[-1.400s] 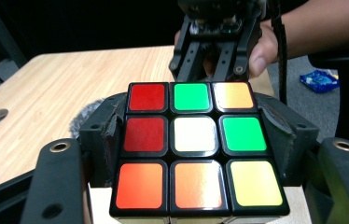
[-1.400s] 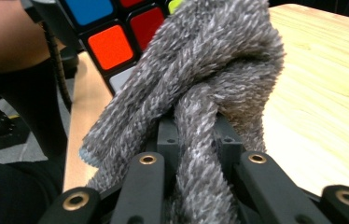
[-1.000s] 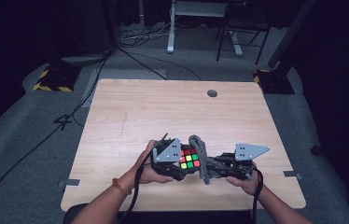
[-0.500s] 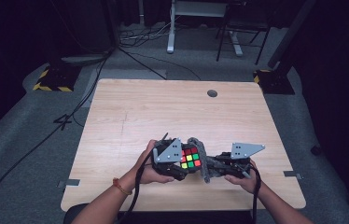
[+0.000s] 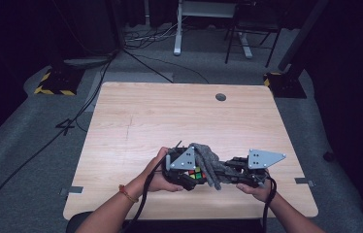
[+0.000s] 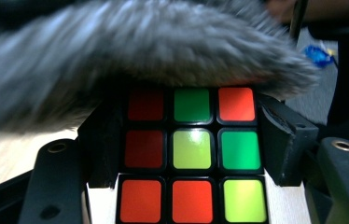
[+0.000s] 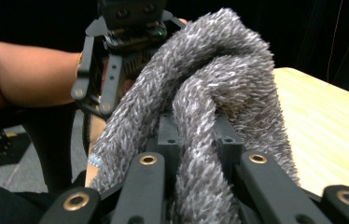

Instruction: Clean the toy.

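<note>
A scrambled colour cube (image 5: pixel 196 174) (image 6: pixel 192 154), its near face showing red, green and yellow-green squares, sits between the two black jaws of my left gripper (image 5: pixel 189 171) (image 6: pixel 191 140), which is shut on its sides. A fuzzy grey cloth (image 5: pixel 207 159) (image 6: pixel 140 65) (image 7: pixel 210 93) lies draped over the cube's top and hides the upper edge. My right gripper (image 5: pixel 220 171) (image 7: pixel 196 135) is shut on a bunched fold of that cloth. In the right gripper view the left gripper (image 7: pixel 116 51) faces me just behind the cloth. Both are low over the table's front middle.
The light wooden table (image 5: pixel 170 116) is bare behind the hands, with a round cable hole (image 5: pixel 221 97) at the far right. The person's forearms cross the front edge (image 5: pixel 189 216). Cables, desk legs and yellow-black striped bases stand on the grey floor beyond.
The cloth was beside the cube's right face; the right gripper has carried it up and left over the cube's top, covering most of the colours in the high view.
</note>
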`<state>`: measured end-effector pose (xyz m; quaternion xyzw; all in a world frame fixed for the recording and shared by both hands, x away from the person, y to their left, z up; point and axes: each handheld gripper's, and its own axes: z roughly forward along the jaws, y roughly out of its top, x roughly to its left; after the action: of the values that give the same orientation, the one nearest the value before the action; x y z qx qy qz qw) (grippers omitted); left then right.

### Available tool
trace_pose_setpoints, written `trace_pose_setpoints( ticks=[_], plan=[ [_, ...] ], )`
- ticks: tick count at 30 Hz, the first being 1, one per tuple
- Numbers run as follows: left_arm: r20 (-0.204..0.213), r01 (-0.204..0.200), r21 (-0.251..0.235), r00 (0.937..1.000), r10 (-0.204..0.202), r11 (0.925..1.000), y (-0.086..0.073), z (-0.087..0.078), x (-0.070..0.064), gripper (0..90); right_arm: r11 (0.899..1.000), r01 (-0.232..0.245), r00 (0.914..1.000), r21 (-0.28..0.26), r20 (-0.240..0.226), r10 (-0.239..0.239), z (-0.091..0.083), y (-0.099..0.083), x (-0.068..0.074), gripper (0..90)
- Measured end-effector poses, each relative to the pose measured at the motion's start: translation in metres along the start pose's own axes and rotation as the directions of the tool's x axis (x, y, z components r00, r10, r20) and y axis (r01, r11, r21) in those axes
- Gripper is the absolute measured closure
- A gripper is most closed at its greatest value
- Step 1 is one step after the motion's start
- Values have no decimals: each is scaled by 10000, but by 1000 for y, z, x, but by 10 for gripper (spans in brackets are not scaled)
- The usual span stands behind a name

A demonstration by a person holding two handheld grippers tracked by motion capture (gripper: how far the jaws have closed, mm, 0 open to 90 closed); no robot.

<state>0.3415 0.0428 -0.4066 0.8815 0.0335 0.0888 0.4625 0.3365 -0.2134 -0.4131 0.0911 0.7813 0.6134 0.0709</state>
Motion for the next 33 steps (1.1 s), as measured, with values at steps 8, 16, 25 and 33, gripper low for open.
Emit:
trace_pose_setpoints(
  ticks=[8, 16, 25, 33],
  plan=[
    [-574, 254, -1032, 9979, -315, 9943, 3, -19, 5, 333, 9985, -336, 9987, 438, 395, 319, -4, -8, -9, 780],
    [-929, 47, -1889, 9954, -226, 9820, 8, -36, 3, 333, 9819, -1197, 9927, 1468, 349, 1158, 8, -33, -24, 777],
    [-693, 7, -2117, 9975, -157, 9773, 8, -32, 1, 326, 9908, -1243, 9906, 528, -516, 1270, 9, -25, -12, 777],
    [-456, 428, -1756, 9976, -516, 9835, 1, -26, 8, 319, 9921, -1254, 9914, 20, -377, 1254, 0, -21, -16, 779]
  ],
)
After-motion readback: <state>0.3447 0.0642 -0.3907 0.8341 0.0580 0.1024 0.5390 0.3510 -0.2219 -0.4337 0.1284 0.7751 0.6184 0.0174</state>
